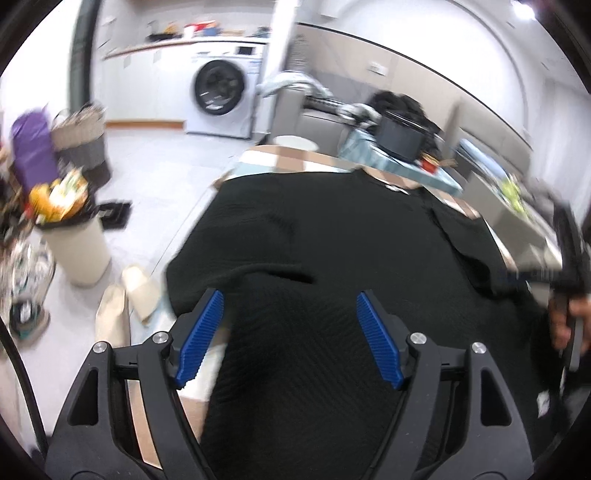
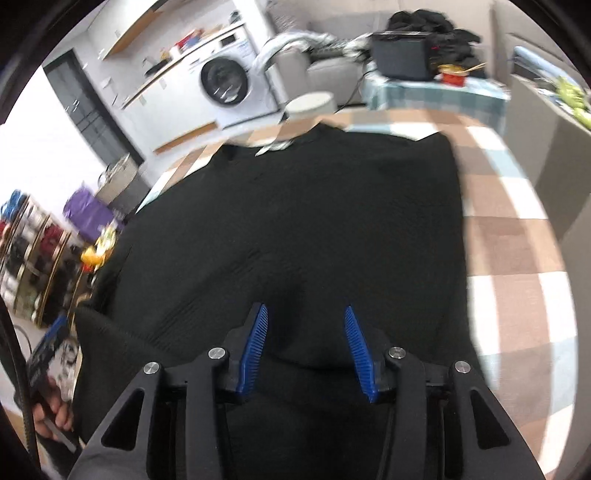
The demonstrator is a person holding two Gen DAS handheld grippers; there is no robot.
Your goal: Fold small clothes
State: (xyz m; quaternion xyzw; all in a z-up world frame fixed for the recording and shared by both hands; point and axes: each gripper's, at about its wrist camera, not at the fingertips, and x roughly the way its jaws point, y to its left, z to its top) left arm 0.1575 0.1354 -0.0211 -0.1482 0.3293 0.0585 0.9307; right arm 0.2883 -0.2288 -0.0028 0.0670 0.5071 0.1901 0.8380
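A black ribbed garment (image 1: 332, 236) lies spread flat over a table with a brown, white and blue checked cloth (image 2: 509, 236). Its neckline with a white label (image 2: 275, 146) is at the far end. My left gripper (image 1: 290, 293) hovers over the garment's near left part, where a folded edge (image 1: 273, 271) runs across. It is open, with its blue pads wide apart and nothing pressed between them. My right gripper (image 2: 306, 308) is open over the garment (image 2: 295, 206) near its front hem, and its pads touch no cloth. A hand (image 2: 51, 406) holds the other gripper at the lower left.
A washing machine (image 1: 221, 96) stands at the far wall. A full waste bin (image 1: 74, 236) and paper bags (image 1: 114, 314) stand on the floor to the left. Beyond the table are a white stool (image 2: 310, 103), a side table with a black box (image 2: 402, 59) and a pile of dark clothes (image 2: 424, 18).
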